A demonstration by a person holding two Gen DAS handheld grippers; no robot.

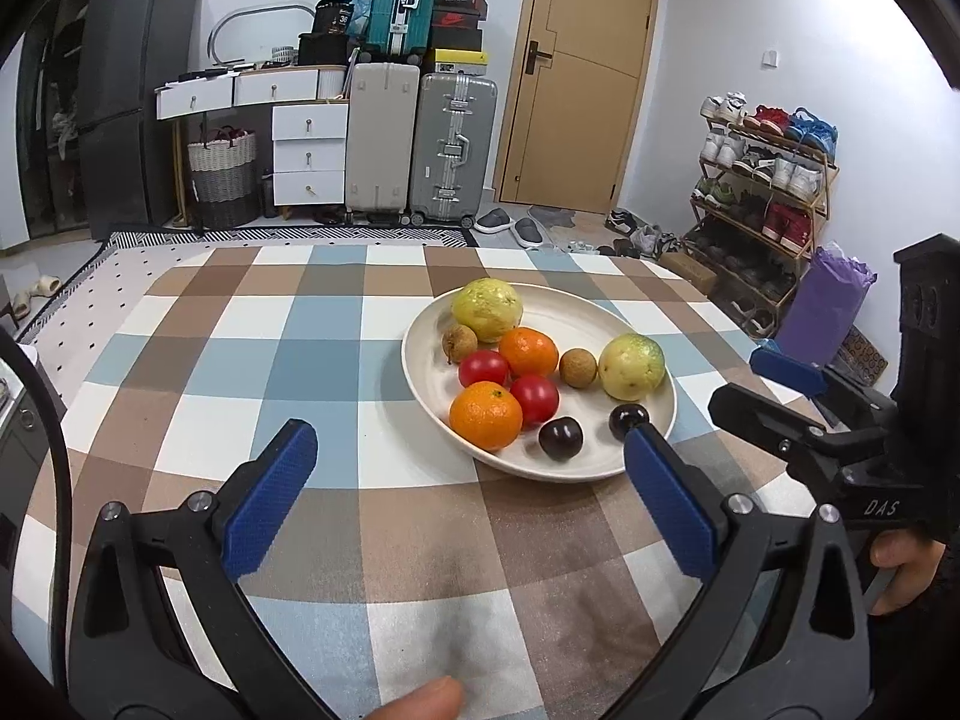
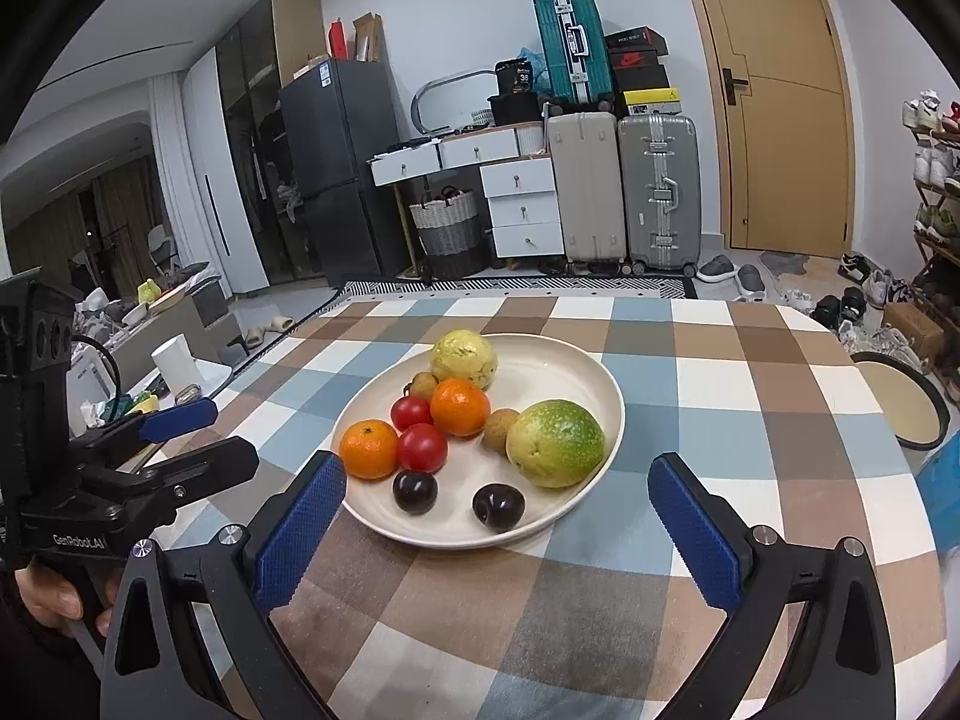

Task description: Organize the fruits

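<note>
From the left wrist camera, the left claw (image 1: 468, 474) hangs low over the checked cloth (image 1: 240, 360), fingers spread wide and gripping nothing. The plate (image 1: 576, 312) sits just ahead of it and a little to its right, its near rim reaching in between the blue pads (image 1: 270, 498). On the plate lie two guavas, the far one (image 1: 487, 309) and the right one (image 1: 631, 367), two oranges (image 1: 486, 423) (image 1: 528, 351), two tomatoes (image 1: 534, 399) (image 1: 483, 368), two longans (image 1: 579, 368) (image 1: 459, 343) and two dark cherries (image 1: 560, 438) (image 1: 628, 420); one cherry lies right beside the tip of the right pad. Off to the right the right claw (image 1: 774, 384) comes in level from the side, a hand (image 1: 906, 570) wrapped on its handle. A fingertip (image 1: 420, 702) shows at the bottom edge.

From the right wrist camera, the right claw (image 2: 498, 516) is likewise released, spread wide and holding nothing, tilted down toward the plate (image 2: 564, 360). The plate's near edge lies between its pads (image 2: 300, 534), with the cherries (image 2: 415, 492) (image 2: 498, 508) nearest, the green guava (image 2: 555, 443) ahead right, and an orange (image 2: 369, 449) ahead left. To the left, the left claw (image 2: 180, 438) points in level across the table, fingers apart, a hand (image 2: 54, 600) curled round its grip.
</note>
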